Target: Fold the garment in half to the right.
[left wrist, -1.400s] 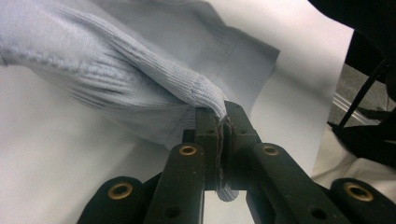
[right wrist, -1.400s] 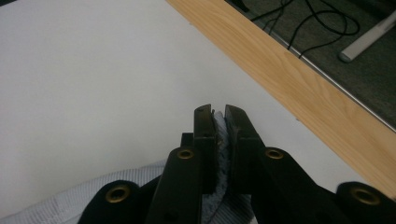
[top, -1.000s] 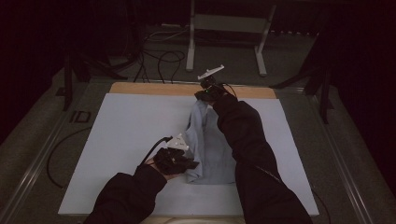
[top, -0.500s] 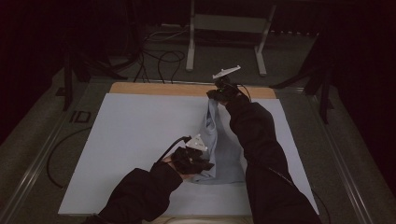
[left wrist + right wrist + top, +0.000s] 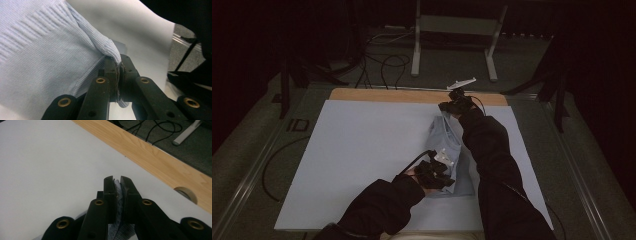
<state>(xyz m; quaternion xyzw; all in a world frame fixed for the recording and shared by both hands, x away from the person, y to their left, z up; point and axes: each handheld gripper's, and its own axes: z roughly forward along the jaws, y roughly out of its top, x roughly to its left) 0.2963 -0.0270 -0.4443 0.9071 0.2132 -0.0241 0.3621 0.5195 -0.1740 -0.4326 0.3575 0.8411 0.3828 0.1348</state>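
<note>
Cloth, pale blue and ribbed, runs in a long band between the two grippers: the garment (image 5: 451, 150) lies on the surface with one end pinched by each. The left gripper (image 5: 438, 172) sits at the near end, its jaws closed tight on a bunched fold of the knit (image 5: 110, 51), with the rest of the fabric spreading away up and to the left of its jaws in its own view. The right gripper (image 5: 451, 106) is reached out to the far end, jaws closed on a thin edge of the same fabric (image 5: 118, 195) that shows between them. Holding both ends apart like this looks meant to pull the piece straight along its length, likely to flatten or fold it; the far hand is stretched well forward while the near one anchors.

Beyond the right gripper the white sheet (image 5: 362, 150) covering the surface gives way to a strip of bare wood (image 5: 160, 162) with a round cut-out (image 5: 186, 193) just off to the gripper's right. Past that edge lies dark carpet with loose cables (image 5: 382, 55) and the feet of a metal stand (image 5: 452, 45). The room is dim, its walls lost in shadow.
</note>
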